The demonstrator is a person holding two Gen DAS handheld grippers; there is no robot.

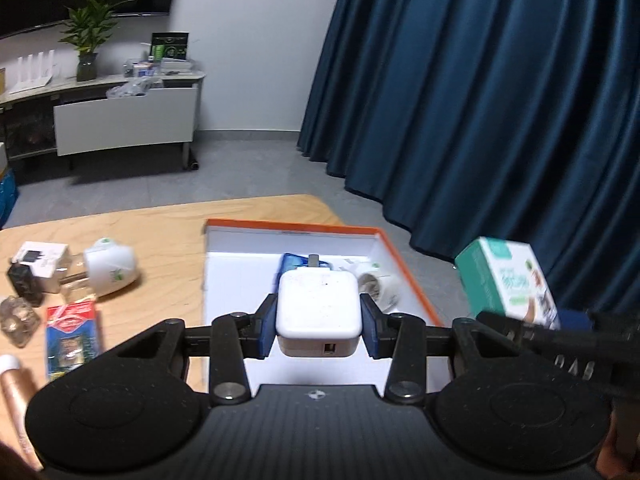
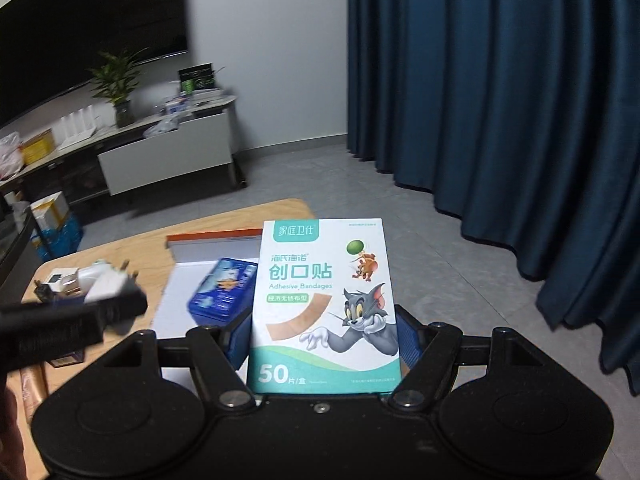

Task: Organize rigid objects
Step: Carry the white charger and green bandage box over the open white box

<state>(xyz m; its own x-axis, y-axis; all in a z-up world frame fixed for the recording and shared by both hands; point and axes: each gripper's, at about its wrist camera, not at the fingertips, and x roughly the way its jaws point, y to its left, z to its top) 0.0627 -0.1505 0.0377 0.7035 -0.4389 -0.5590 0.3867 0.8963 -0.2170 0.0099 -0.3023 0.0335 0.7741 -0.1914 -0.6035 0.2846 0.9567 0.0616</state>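
Observation:
My left gripper (image 1: pixel 318 320) is shut on a white square charger (image 1: pixel 317 304), held above a white box with an orange rim (image 1: pixel 296 227). In that box lie a blue tin (image 1: pixel 289 265) and a small white plug (image 1: pixel 380 286). My right gripper (image 2: pixel 324 336) is shut on an upright adhesive bandage box (image 2: pixel 324 300), white and teal with cartoon figures. From the left wrist view the bandage box (image 1: pixel 508 280) hangs off the box's right side. The right wrist view shows the orange-rimmed box (image 2: pixel 212 237), the blue tin (image 2: pixel 224 290) and the blurred charger (image 2: pixel 108 284).
On the wooden table (image 1: pixel 160 232), left of the box, lie a white rounded device (image 1: pixel 110 268), a small white carton (image 1: pixel 44 260), a blue and red packet (image 1: pixel 72 336) and a clear faceted piece (image 1: pixel 18 320). A blue curtain (image 1: pixel 480 120) hangs right; a cabinet (image 1: pixel 120 120) stands behind.

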